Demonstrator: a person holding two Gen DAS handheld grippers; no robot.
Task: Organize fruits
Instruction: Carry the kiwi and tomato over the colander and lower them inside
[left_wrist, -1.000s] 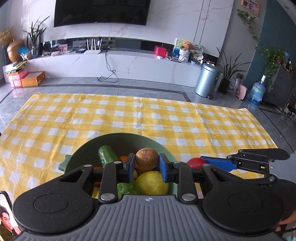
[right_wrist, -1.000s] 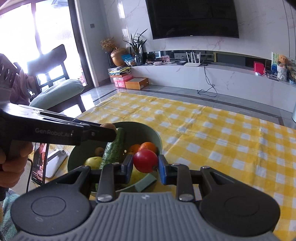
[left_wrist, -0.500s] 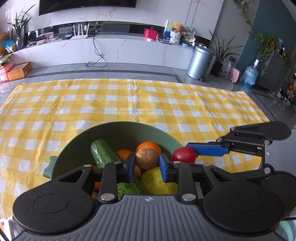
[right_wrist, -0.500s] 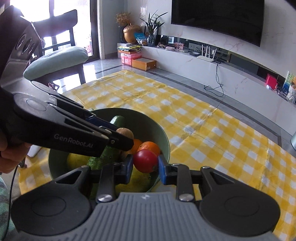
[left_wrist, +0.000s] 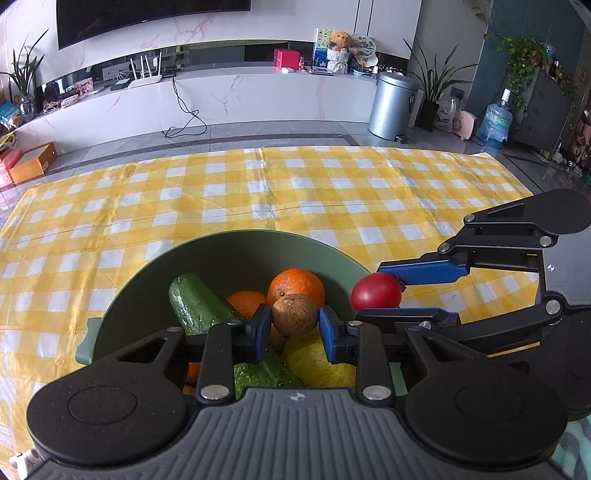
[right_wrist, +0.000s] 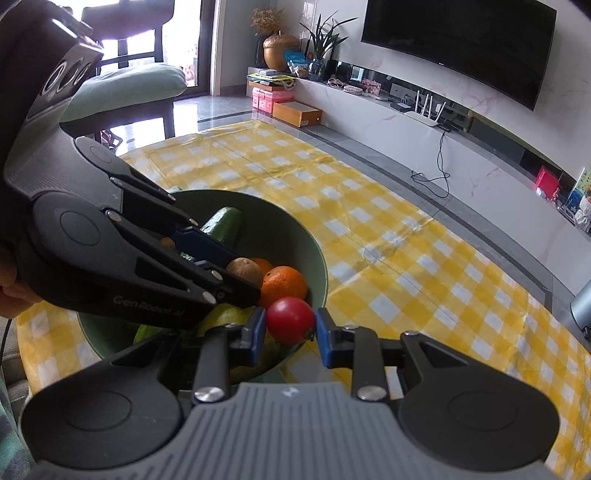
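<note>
Small brown round kiwi-like fruit sits between left gripper jaws, just opening, above green bowl. Smooth red tomato, soft, slippery, is clamped at its middle by right gripper at bowl rim.

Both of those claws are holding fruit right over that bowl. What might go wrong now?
The left gripper has just been opening, its jaws loosening around the brown fruit; it may drop onto the oranges and roll. The right gripper holds the tomato at the green bowl rim; released there, it might fall outside. The two grippers are close and may collide.
</note>
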